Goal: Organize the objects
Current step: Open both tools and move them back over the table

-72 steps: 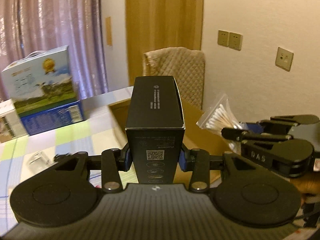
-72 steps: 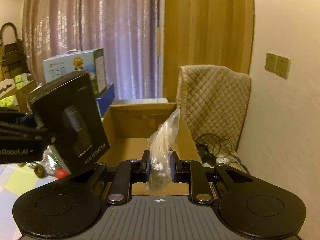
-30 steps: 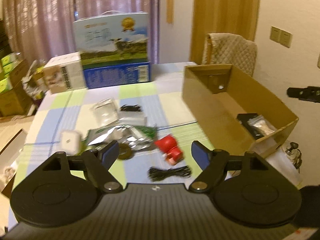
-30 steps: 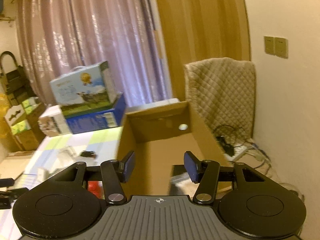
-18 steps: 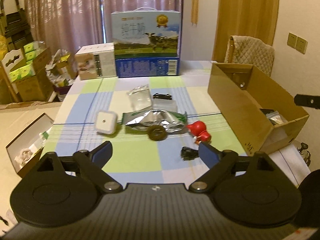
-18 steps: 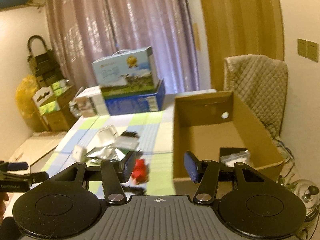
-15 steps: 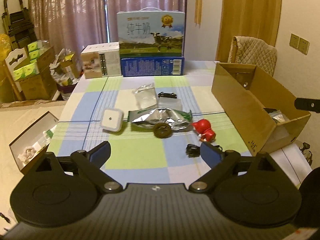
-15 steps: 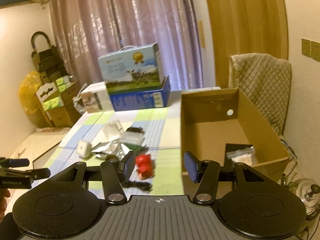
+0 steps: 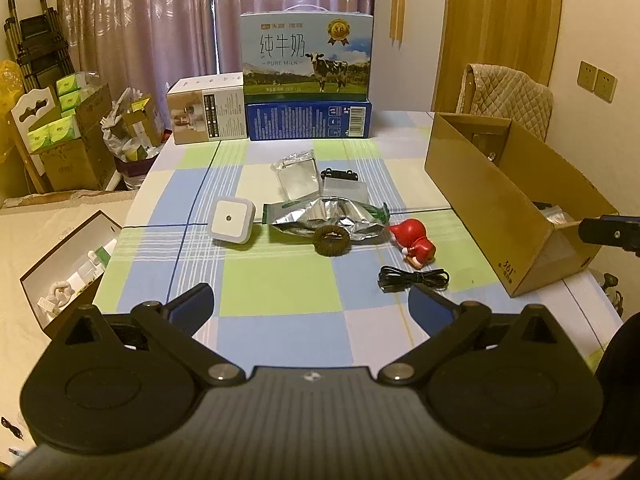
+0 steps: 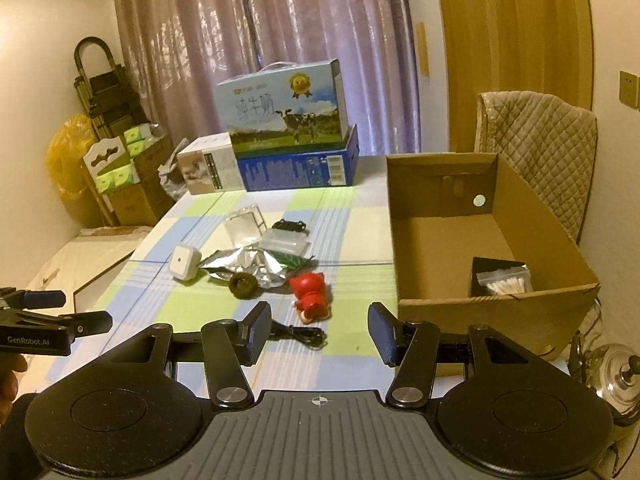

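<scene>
While both tongs (image 9: 310, 312) (image 10: 318, 334) gape empty, red figurine (image 9: 414, 246) lengthwise away, head farthest.

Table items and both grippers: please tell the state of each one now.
Cardboard box: open, holding a black box and cotton swab bag.
Red figurine: lying down.
Foil pouch: crumpled, flat.
Black cable: coiled.
Left gripper: opening, empty.
Right gripper: open, empty.

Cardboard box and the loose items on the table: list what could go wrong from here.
1. The cardboard box overhangs the table edge; dropping more in its near end might tip it.
2. The foil pouch overlaps the brown ring; grabbing one may drag the other.
3. The black cable lies flat and thin; the fingers could slide over it.
</scene>
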Demonstrator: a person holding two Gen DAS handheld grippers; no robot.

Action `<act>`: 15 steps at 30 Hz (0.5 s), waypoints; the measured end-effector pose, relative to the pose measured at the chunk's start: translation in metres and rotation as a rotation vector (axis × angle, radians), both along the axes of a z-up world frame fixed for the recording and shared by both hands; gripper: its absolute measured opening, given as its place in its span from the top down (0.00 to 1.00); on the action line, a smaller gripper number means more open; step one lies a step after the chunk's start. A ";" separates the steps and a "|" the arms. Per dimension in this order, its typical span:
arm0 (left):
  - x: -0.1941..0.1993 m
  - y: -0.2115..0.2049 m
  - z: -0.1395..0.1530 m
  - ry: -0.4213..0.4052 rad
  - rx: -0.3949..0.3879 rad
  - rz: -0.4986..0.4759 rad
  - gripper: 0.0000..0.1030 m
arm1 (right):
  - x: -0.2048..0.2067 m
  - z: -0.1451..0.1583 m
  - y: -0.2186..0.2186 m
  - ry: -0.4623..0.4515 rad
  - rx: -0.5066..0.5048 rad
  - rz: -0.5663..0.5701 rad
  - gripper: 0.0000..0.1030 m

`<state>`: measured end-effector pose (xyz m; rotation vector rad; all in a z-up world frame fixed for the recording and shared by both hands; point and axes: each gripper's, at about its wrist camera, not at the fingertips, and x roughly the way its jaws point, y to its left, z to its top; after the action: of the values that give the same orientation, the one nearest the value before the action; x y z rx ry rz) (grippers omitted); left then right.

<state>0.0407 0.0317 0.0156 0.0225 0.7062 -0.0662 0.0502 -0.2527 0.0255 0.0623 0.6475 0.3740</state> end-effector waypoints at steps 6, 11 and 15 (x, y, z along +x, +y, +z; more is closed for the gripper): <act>0.001 0.001 -0.002 0.006 -0.012 -0.018 0.01 | 0.000 -0.005 0.007 0.012 -0.010 0.014 0.50; 0.004 0.002 -0.005 0.013 -0.011 -0.044 0.01 | 0.002 -0.011 0.014 0.020 -0.030 0.024 0.50; 0.009 0.002 -0.010 0.024 -0.013 -0.076 0.01 | 0.005 -0.017 0.018 0.030 -0.037 0.033 0.50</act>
<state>0.0495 0.0341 0.0060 0.0361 0.7288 -0.1441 0.0556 -0.2343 0.0085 0.0218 0.6859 0.3937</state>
